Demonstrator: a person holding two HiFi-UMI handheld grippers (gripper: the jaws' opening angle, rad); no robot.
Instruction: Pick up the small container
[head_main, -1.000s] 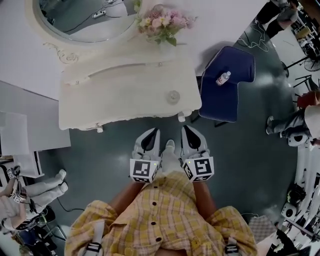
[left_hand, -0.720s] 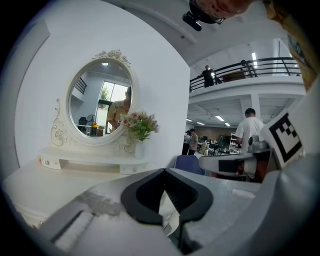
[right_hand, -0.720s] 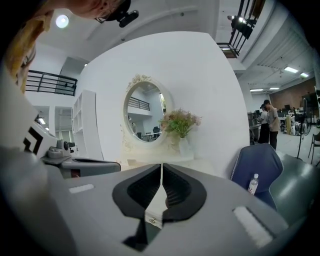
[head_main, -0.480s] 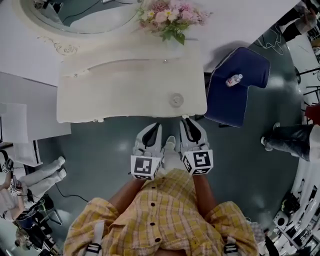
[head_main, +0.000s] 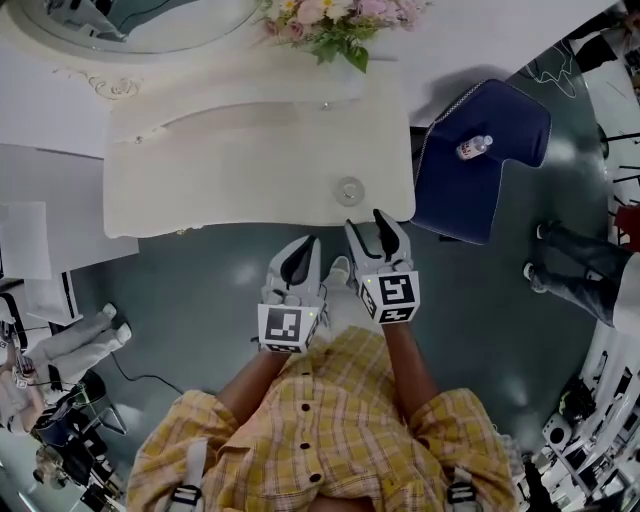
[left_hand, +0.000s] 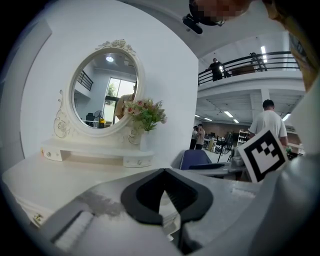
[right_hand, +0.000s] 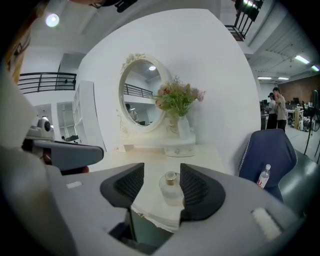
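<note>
The small container (head_main: 349, 190) is a clear glass jar with a round cap. It stands near the front right edge of the white dressing table (head_main: 230, 180). My right gripper (head_main: 372, 224) is just short of that edge and points at it. In the right gripper view the small container (right_hand: 171, 187) shows through the gap, ahead of the tips. My right gripper (right_hand: 160, 185) is open; its jaws have just been opening, with nothing between them. To its left and farther from the table, my left gripper (head_main: 304, 244) is shut and empty, its tips touching (left_hand: 164, 170).
An oval mirror (head_main: 150, 20) and a vase of flowers (head_main: 335, 20) stand at the back of the table. Right of the table is a blue chair (head_main: 500, 120) with a plastic bottle (head_main: 474, 148) on its seat. People stand at the right and left edges.
Both grippers have come forward toward the table's front edge, the right one farther. The right gripper's jaws have gone from shut to open.
</note>
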